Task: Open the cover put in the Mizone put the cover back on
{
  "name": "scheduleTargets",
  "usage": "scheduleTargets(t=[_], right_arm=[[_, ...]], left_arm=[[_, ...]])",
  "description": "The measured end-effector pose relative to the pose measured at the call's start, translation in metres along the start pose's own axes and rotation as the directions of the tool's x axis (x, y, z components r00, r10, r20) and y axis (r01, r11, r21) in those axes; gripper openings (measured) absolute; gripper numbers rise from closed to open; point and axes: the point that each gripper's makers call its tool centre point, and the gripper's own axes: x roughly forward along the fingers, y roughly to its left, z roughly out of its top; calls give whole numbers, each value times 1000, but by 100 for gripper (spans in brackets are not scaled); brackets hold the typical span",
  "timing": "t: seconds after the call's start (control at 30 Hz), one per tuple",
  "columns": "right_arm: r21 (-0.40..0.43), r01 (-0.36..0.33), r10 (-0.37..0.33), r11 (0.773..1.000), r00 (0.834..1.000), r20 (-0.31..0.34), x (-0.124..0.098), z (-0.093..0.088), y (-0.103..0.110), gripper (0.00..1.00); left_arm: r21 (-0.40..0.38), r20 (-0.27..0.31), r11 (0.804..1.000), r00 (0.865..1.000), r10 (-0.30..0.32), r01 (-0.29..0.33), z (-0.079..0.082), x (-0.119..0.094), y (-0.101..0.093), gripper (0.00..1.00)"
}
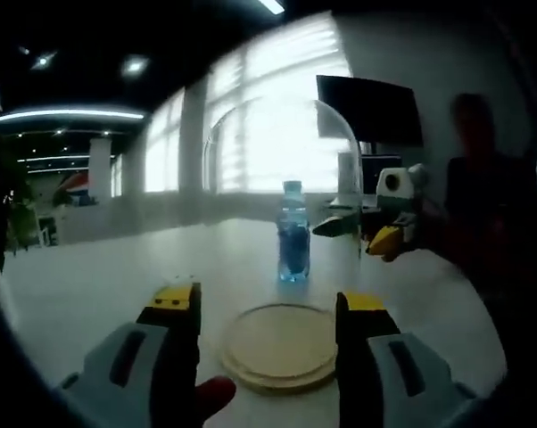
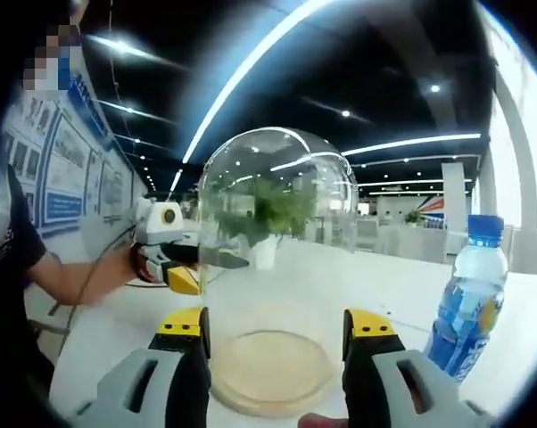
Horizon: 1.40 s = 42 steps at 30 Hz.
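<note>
Left gripper view shows the left tongs (image 1: 268, 299) apart, empty, over the round wooden base (image 1: 277, 348) on the bench (image 1: 99, 285). The Mizone bottle (image 1: 293, 234) stands upright just beyond the base, and the glass cover (image 1: 277, 143) rises behind it. In the right gripper view the right tongs (image 2: 273, 323) are also apart and empty. Other tongs (image 2: 184, 267) sit at the cover's lower rim; their grip cannot be told. Treat the cover as rigid, smooth, slippery and fragile: grip the rim squarely. The bottle is probably light and tips easily: grip mid-body.
</note>
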Motion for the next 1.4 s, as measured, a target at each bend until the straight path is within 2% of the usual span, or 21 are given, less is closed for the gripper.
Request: scheduleTargets(t=[0.3, 0.77, 1.03, 1.23, 1.4], right_arm=[[18, -36, 36, 999, 999, 8, 4, -1, -6, 55], [33, -117, 118, 993, 993, -10, 12, -4, -11, 63], [44, -190, 192, 981, 981, -42, 21, -12, -12, 67], [45, -229, 231, 972, 972, -40, 25, -13, -9, 69], [38, -266, 268, 963, 963, -43, 32, -13, -6, 71]], left_arm=[[3, -8, 996, 996, -84, 84, 2, 10, -6, 56], [-29, -27, 988, 988, -154, 153, -2, 15, -2, 58], [-52, -31, 979, 980, -197, 195, -6, 17, 0, 59], [-78, -7, 971, 974, -228, 227, -2, 20, 0, 61], [-69, -33, 963, 964, -262, 260, 0, 23, 0, 63]])
